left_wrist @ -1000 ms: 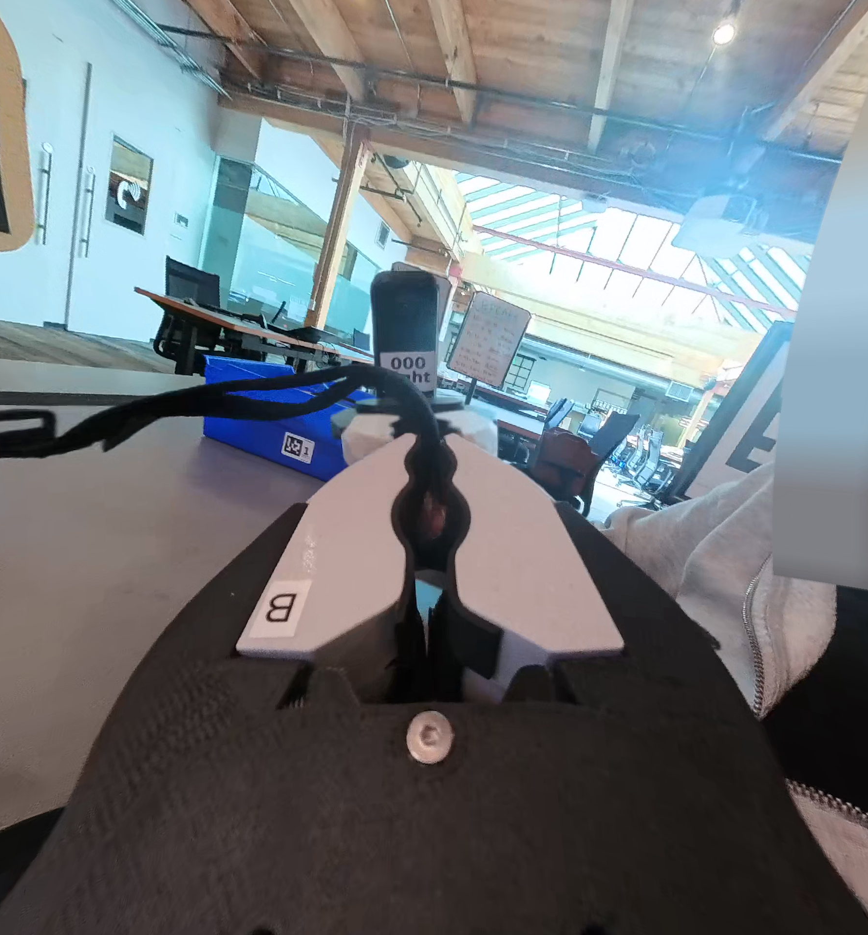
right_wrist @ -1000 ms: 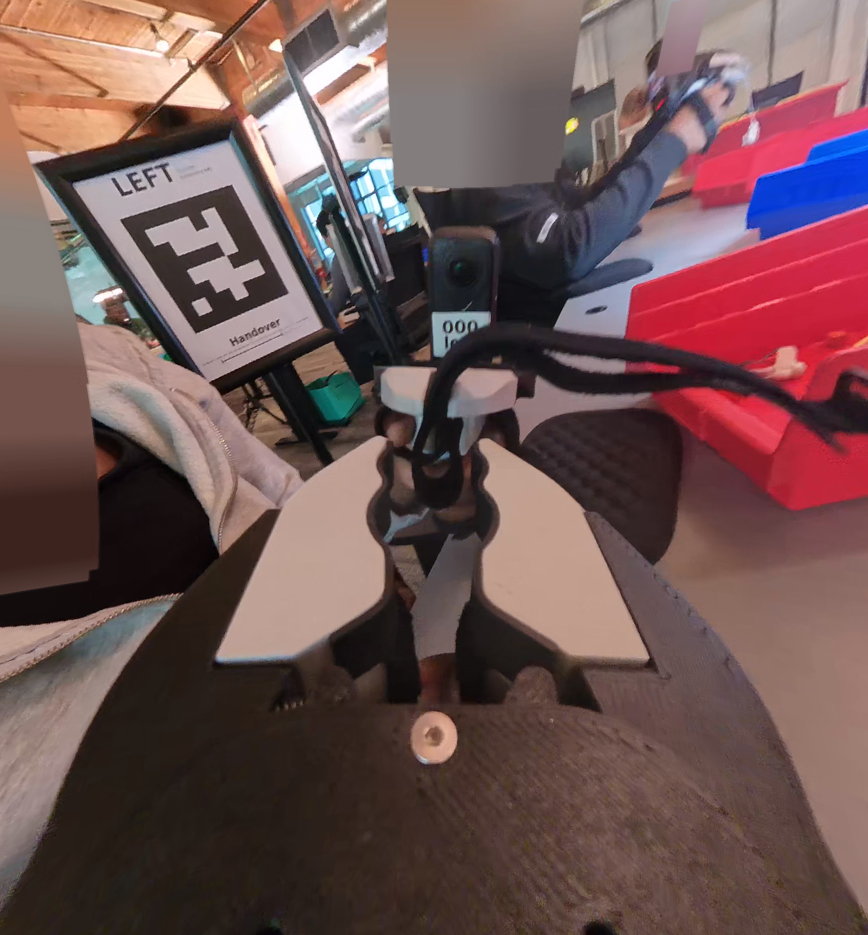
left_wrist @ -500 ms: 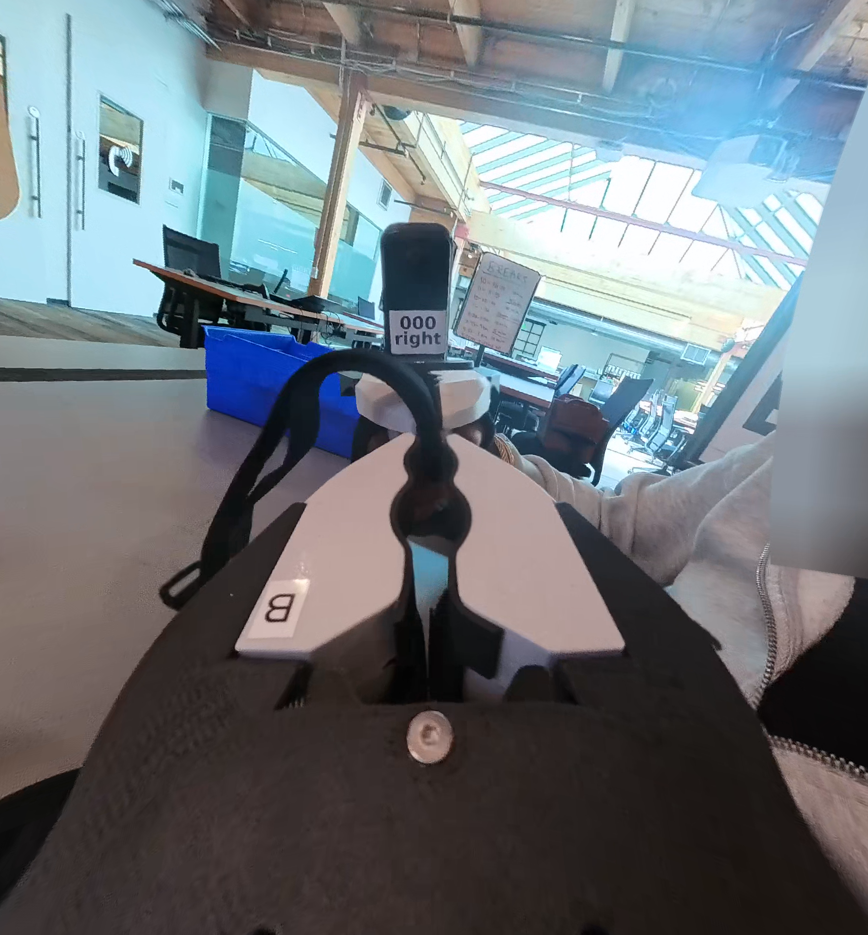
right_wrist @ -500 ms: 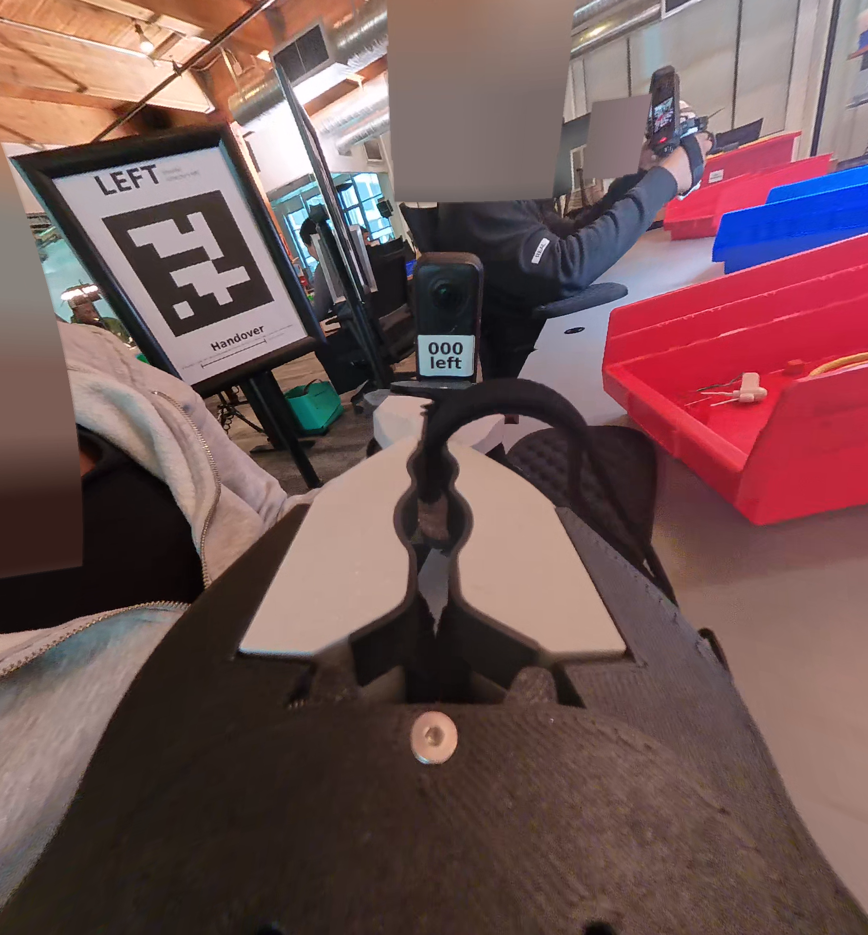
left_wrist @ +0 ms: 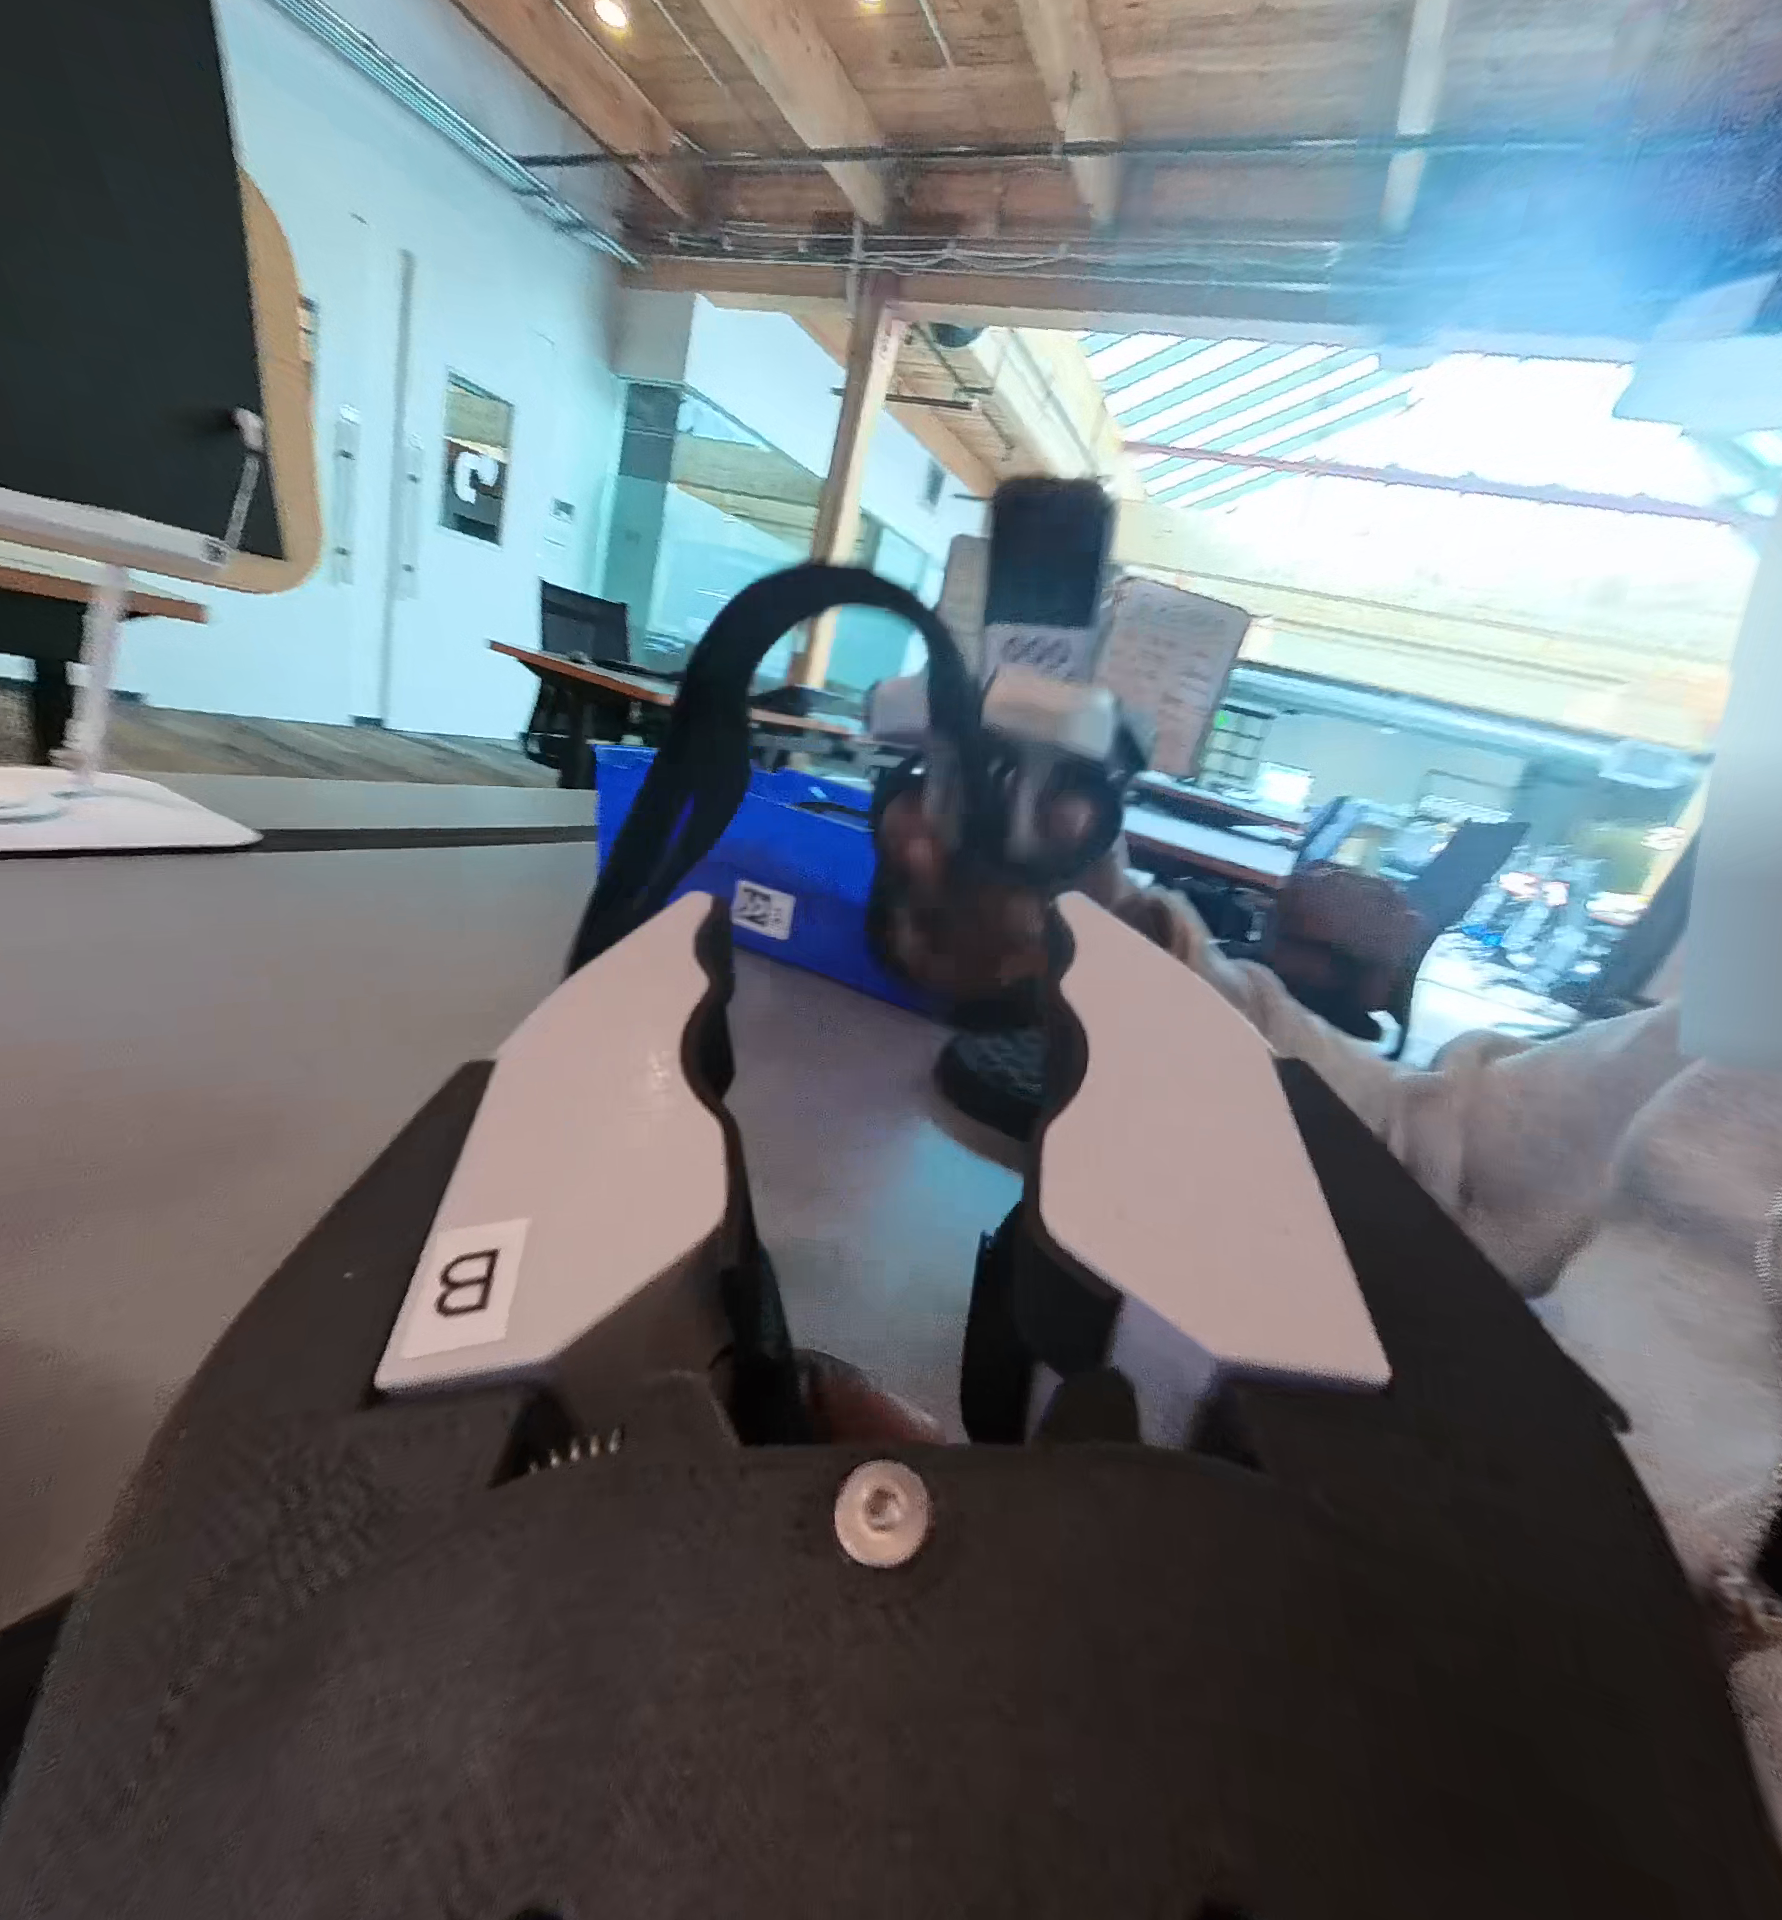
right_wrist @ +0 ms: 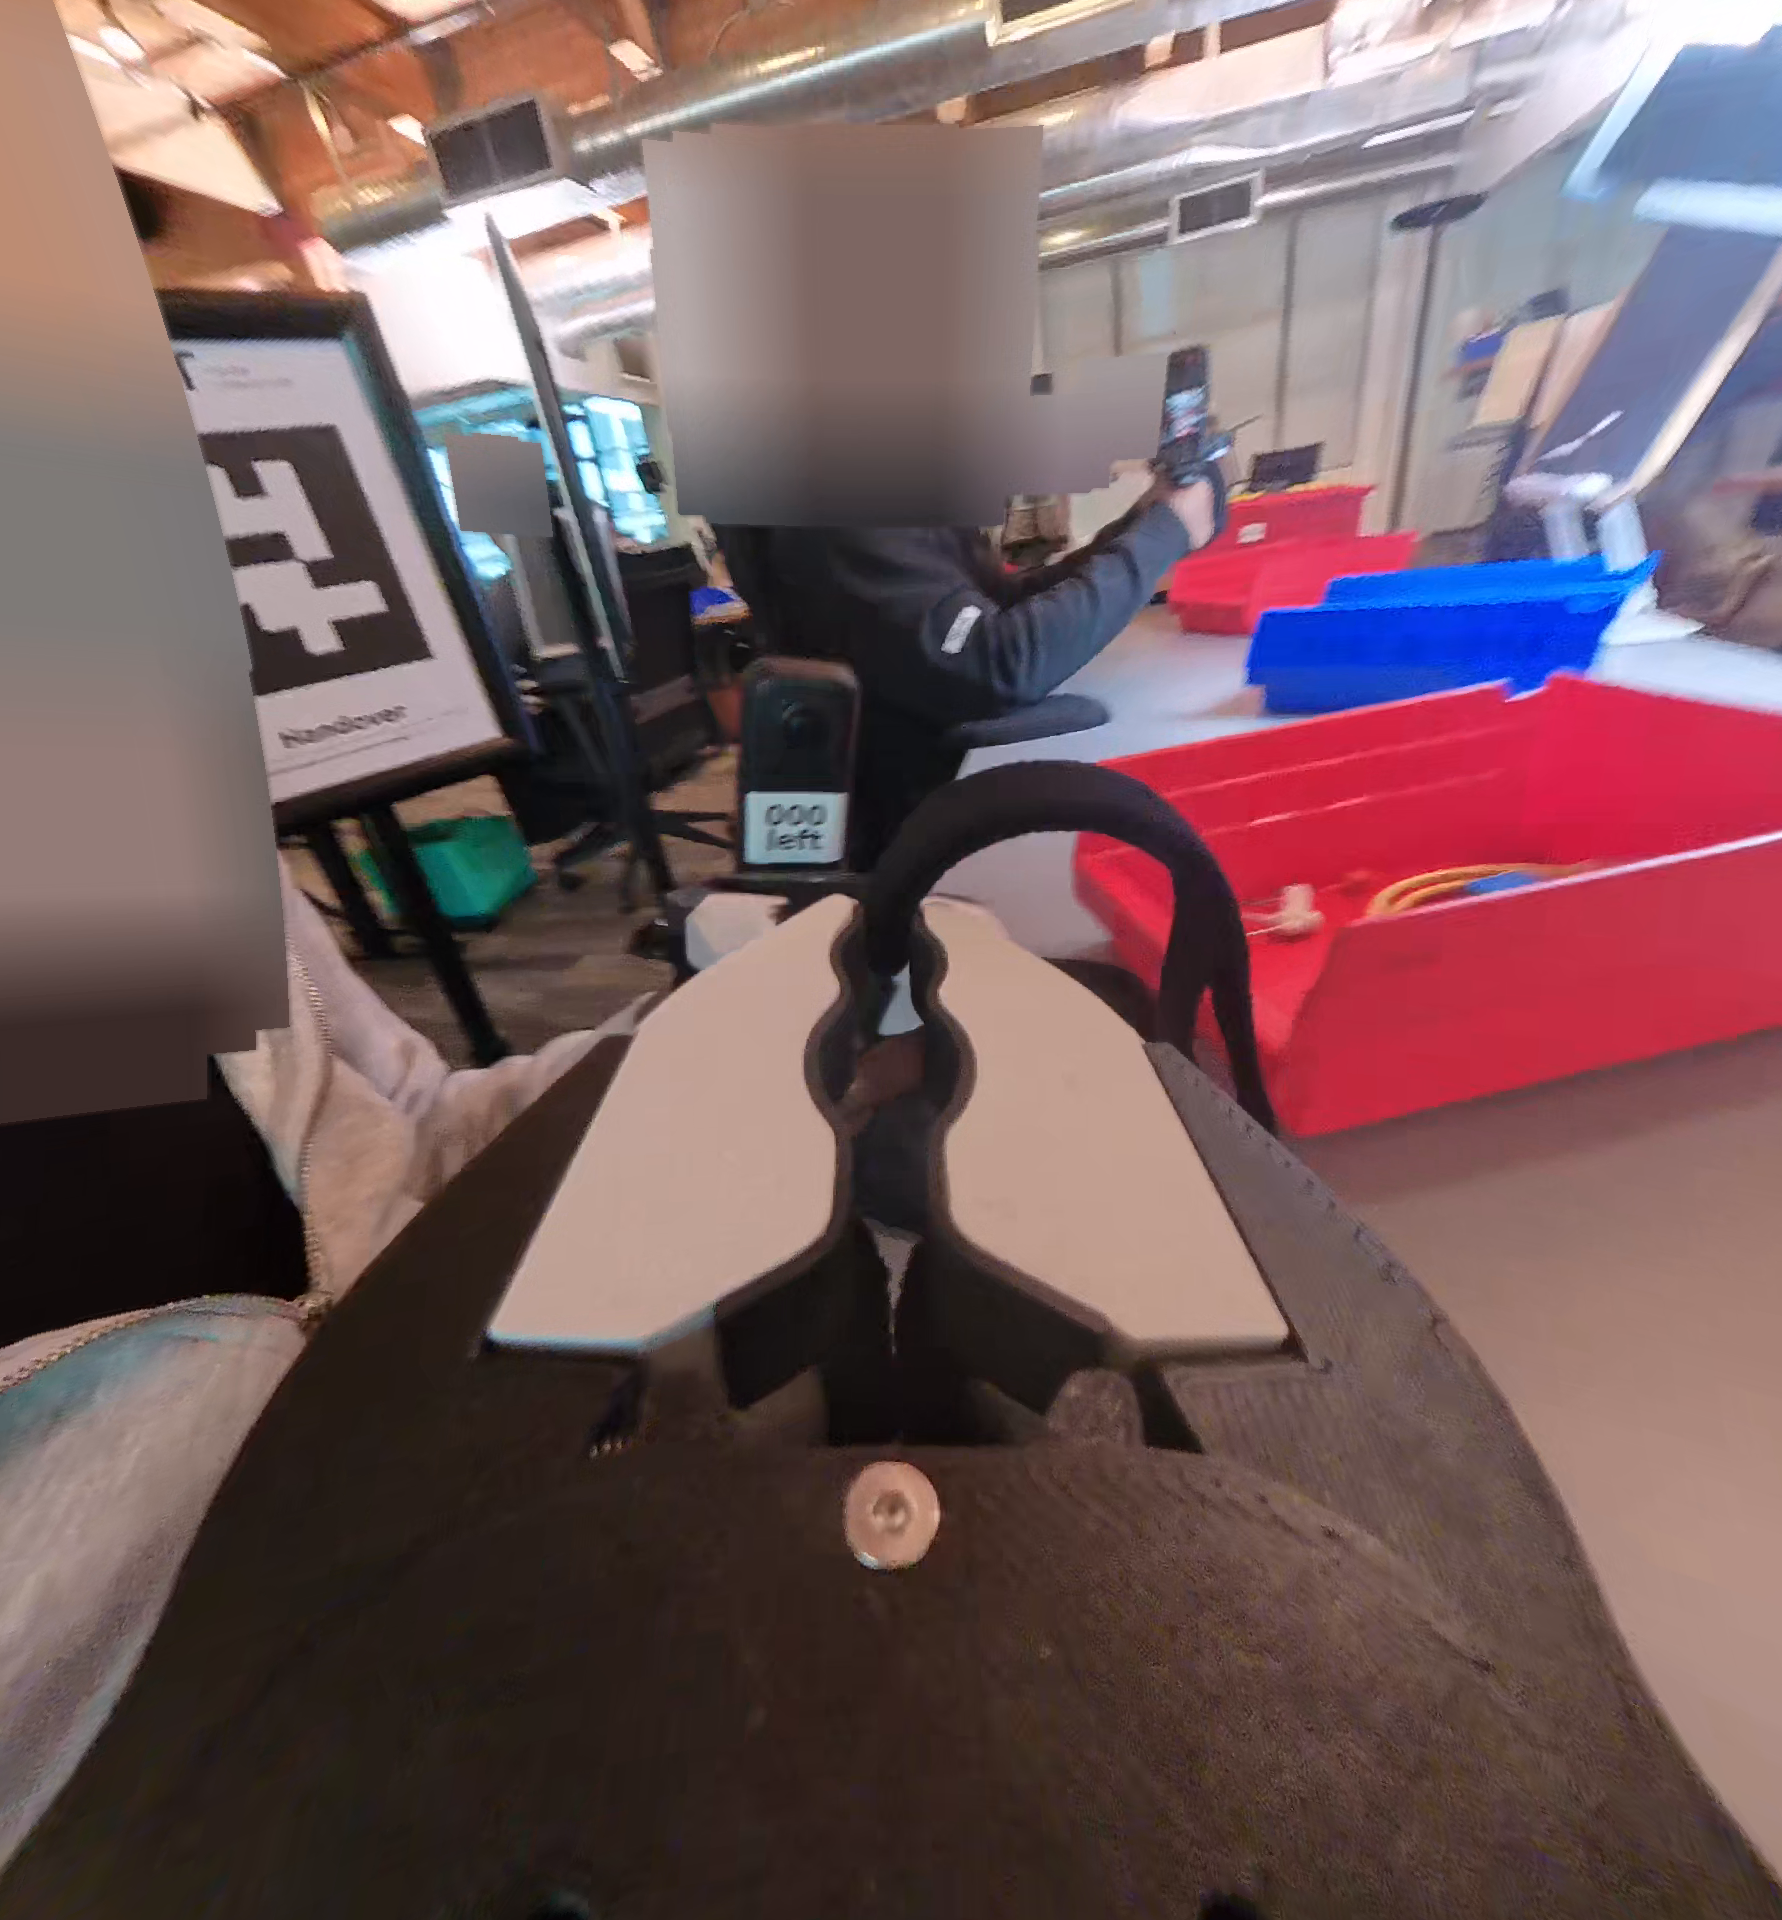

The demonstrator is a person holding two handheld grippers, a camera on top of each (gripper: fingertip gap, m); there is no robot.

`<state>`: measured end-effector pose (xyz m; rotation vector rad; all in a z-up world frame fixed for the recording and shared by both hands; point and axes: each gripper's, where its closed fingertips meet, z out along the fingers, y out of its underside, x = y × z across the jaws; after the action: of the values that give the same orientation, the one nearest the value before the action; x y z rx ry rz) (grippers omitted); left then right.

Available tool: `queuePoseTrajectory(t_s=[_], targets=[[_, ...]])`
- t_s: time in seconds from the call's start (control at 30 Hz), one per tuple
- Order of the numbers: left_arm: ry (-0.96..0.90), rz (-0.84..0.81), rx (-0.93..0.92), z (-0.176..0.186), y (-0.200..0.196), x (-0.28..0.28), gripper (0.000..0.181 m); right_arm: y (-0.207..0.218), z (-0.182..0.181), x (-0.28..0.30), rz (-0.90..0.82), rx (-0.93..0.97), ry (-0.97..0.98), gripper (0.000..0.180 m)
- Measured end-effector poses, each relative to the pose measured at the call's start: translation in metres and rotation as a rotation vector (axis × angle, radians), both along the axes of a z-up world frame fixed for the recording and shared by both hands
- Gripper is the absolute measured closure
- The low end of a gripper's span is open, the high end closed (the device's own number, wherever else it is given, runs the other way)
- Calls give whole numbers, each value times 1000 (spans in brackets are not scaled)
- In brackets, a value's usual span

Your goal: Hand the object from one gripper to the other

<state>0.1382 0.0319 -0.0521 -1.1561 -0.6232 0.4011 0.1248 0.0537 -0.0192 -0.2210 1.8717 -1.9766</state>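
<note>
Soft black strap (right_wrist: 1063, 821), arched in a loop above the table, pinched at one end between the closed fingertips of the right gripper (right_wrist: 892, 961); the other end hanging limp down the right side, in front of the red bin (right_wrist: 1489, 997). In the left wrist view, left gripper (left_wrist: 882, 961) released, jaws spread wide with only bare grey table (left_wrist: 191, 997) showing between them, holding nothing. Same strap (left_wrist: 814, 613) visible there as a blurred loop rising from the far right gripper (left_wrist: 970, 821), free end trailing down toward the near left finger (left_wrist: 606, 1122); blue bin (left_wrist: 814, 862) just behind. Judged light and floppy, no stiffness to hold a shape, prone to swing and sag, not fragile, woven surface likely grippy rather than slick. Best taken on a flat run near the pinched end, well inside the fingertips, since the dangling tail would likely slip away from a shallow bite. Transfer to the right side apparently done.
</note>
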Motion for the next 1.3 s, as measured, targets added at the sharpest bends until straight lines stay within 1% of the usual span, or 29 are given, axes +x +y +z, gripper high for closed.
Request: queuePoseTrajectory(t_s=[0.1, 0.17, 0.23, 0.3, 0.4, 0.5, 0.6, 0.67, 0.73, 0.77, 0.93, 1.0, 1.03, 1.13, 1.2, 1.27, 1.3], targets=[[19, 75, -26, -3, -11, 1, 112, 26, 29, -23, -159, -21, 173, 172], [43, 96, -6, 2, -18, 3, 111, 51, 47, -43, -303, -15, 329, 172], [55, 112, -3, 5, -23, 4, 110, 83, 61, -74, -505, 25, 493, 172], [55, 127, -15, 5, -26, 4, 111, 118, 68, -103, -655, 111, 585, 172], [67, 146, -29, 8, -30, 6, 111, 160, 80, -142, -742, 218, 553, 172], [79, 161, -25, 11, -33, 7, 111, 191, 91, -180, -734, 324, 442, 172], [76, 147, 20, 15, -36, 10, 116, 218, 103, -222, -782, 325, 378, 172], [67, 133, 57, 18, -40, 12, 117, 230, 104, -233, -743, 271, 341, 172], [64, 140, 59, 17, -44, 12, 117, 243, 93, -243, -714, 229, 268, 172], [70, 150, 49, 16, -46, 12, 117, 252, 81, -250, -716, 240, 211, 172], [134, 227, 4, 19, -61, 16, 117, 302, -21, -278, -789, 487, -258, 171], [160, 260, -25, 22, -67, 19, 117, 319, -53, -277, -826, 578, -365, 169], [171, 281, -48, 23, -71, 20, 116, 326, -61, -277, -856, 607, -392, 167], [165, 338, -126, 20, -81, 21, 116, 332, -59, -274, -924, 637, -376, 165], [156, 358, -165, 19, -86, 23, 116, 338, -67, -265, -957, 768, -342, 166], [158, 369, -170, 21, -91, 25, 115, 347, -80, -254, -977, 939, -309, 174], [161, 374, -159, 22, -93, 27, 116, 351, -85, -248, -973, 1011, -298, 175]])
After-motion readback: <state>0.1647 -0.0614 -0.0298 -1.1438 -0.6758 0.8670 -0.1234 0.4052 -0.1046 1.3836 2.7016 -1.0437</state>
